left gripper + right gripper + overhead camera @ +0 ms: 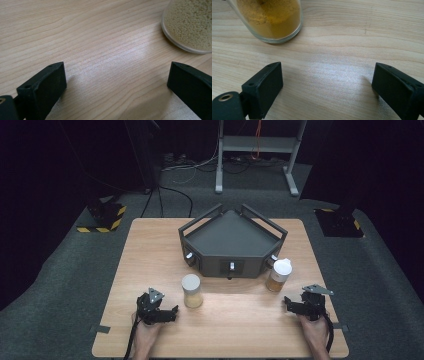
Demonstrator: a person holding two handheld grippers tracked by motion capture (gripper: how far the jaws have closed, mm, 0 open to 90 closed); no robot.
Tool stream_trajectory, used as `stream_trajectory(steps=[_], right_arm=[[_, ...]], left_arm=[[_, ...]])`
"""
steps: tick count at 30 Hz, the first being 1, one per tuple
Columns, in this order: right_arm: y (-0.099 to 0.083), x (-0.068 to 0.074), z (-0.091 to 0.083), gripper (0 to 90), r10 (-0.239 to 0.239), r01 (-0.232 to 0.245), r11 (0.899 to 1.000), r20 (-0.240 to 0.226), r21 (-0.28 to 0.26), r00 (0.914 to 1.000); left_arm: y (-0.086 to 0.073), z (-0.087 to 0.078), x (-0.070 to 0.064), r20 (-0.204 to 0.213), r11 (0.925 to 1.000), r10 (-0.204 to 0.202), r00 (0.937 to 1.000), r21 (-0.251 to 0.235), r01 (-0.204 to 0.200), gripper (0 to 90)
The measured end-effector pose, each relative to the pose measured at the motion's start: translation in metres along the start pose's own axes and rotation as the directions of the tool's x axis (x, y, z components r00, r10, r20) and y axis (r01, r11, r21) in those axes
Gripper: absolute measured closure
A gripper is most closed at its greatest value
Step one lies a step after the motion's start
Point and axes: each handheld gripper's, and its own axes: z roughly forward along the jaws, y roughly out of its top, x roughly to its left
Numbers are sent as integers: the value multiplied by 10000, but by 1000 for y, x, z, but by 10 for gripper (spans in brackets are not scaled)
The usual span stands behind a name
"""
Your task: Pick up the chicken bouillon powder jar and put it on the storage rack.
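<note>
A clear jar of pale grains (192, 291) with a white lid stands on the wooden table (150, 250), just right of my left gripper (170, 312). In the left gripper view the jar's base (192, 25) sits at the upper right, beyond my left gripper (117, 82), which is open over bare wood. A jar of orange-brown powder (278, 275) with a white spouted lid stands ahead and left of my right gripper (290, 304). Its glass base (272, 17) shows at the upper left in the right gripper view, where my right gripper (327, 82) is open with nothing between the jaws.
A dark grey angular tray (233, 237) with raised rails stands at the middle back of the table, close behind both jars. Beyond the table are a metal desk frame (260, 155) and black-and-yellow striped bases (102, 217) on grey carpet.
</note>
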Motion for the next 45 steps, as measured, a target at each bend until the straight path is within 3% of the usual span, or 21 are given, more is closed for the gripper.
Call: stream_trajectory(steps=[13, 21, 34, 45], right_arm=[[0, 0, 0, 95, 9, -9, 10000, 3, 0, 10000], [0, 1, 0, 94, 28, -28, 10000, 28, 4, 10000], [0, 1, 0, 94, 28, -28, 10000, 32, 3, 10000], [0, 1, 0, 94, 34, -34, 10000, 32, 4, 10000]], left_arm=[[1, 0, 2, 116, 9998, 176, 9998, 68, -177, 4], [-2, -4, 7, 485, 9989, 463, 9978, 94, -468, 3], [-2, -11, 5, 1204, 9928, 1192, 9855, -6, -1200, 3], [4, -10, 1, 1558, 9915, 1298, 9792, -226, -1279, 5]])
